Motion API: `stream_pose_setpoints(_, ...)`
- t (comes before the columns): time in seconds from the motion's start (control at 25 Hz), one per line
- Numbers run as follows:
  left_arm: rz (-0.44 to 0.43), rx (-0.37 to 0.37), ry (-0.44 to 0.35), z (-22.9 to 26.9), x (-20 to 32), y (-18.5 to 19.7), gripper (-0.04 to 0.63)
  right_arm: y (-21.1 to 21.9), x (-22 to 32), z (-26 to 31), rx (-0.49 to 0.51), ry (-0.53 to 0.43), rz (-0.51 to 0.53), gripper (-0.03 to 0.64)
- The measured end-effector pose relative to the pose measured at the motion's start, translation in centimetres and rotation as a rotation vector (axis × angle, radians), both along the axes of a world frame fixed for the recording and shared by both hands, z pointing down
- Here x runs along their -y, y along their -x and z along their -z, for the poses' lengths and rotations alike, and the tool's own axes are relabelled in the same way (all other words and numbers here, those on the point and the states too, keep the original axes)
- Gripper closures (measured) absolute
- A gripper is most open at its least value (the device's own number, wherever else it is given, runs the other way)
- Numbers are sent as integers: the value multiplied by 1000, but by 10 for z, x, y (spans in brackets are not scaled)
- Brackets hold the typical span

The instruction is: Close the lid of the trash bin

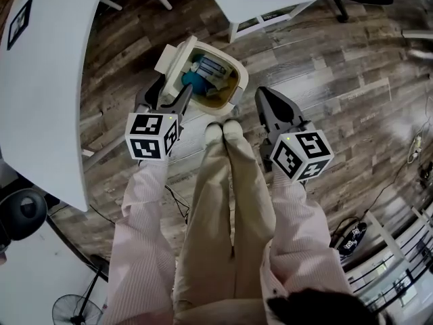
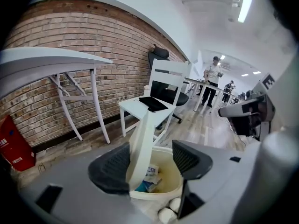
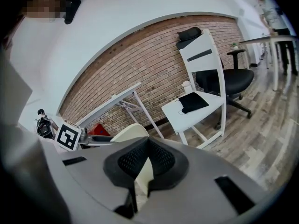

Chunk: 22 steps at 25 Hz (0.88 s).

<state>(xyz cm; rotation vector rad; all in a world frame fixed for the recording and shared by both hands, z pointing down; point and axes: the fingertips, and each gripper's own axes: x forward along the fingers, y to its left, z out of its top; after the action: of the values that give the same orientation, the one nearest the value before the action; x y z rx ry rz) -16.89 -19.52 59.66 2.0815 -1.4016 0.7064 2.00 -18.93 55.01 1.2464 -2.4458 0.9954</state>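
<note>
The trash bin is a cream, rounded tub on the wood floor, at 12 o'clock from the person's white shoes. Its lid is not shut: it stands tilted up from the bin's 9 o'clock side, leaving blue and white rubbish in plain sight inside. In the left gripper view the lid shows edge-on as a pale strip. The left gripper has its jaws spread apart with the lid between them, close against the left one. The right gripper hangs at the bin's 4 o'clock, clear of it, jaws pressed together on nothing.
</note>
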Motion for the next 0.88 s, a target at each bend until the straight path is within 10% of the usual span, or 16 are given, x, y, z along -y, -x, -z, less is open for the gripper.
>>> stream_pose_setpoints(0.88,-124,-62,92,-38,-30,-60,319,-17,-17,-21,-31,33,-71,614)
